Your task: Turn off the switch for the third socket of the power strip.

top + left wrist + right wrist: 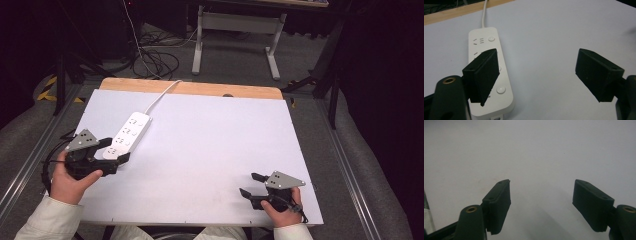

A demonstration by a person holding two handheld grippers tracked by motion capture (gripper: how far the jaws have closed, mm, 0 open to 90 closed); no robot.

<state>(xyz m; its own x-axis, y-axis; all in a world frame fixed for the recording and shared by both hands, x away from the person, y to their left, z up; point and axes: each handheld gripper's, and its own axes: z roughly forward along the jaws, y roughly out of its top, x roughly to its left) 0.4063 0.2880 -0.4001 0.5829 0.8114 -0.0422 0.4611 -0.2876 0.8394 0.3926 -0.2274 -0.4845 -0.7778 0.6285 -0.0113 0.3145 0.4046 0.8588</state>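
On the white table [210, 150] lies a power strip [127, 135].

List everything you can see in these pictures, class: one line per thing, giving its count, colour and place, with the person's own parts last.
Power strip: one, white, left part of the table, its cable running off the far edge.
Table: one, white top with a wooden strip along the far edge.
Desk frame: one, pale grey legs, on the floor beyond the table.
Floor cables: several, black and white, beyond the table.
Left gripper: one, black, open, one jaw over the strip's near end.
Right gripper: one, black, open, near right corner.
Hands: two, in pale sleeves, holding the grippers.
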